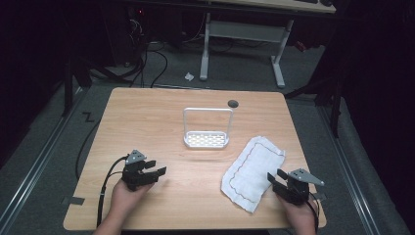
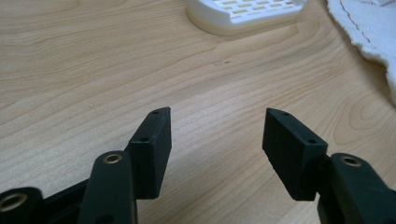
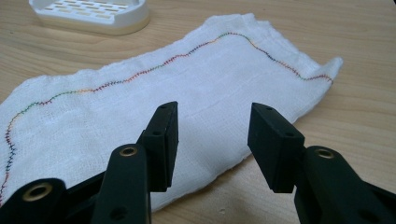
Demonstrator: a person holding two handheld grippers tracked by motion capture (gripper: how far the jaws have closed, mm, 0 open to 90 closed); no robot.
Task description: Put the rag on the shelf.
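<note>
A light wooden table (image 1: 161, 117) with rounded corners carries a white cloth (image 1: 252, 171) edged with a coloured stitched line, lying flat but rumpled near the front right. Behind it, near the middle, stands a white slotted tray (image 1: 206, 140) with a tall wire frame rising from it, just apart from the cloth, and a dark round grommet (image 1: 233, 103) sits at the far edge

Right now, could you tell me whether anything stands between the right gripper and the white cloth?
Nothing visible does. The right gripper has its jaws open just over the near edge of the white cloth; the white rack stands farther off, apart from the cloth.
</note>
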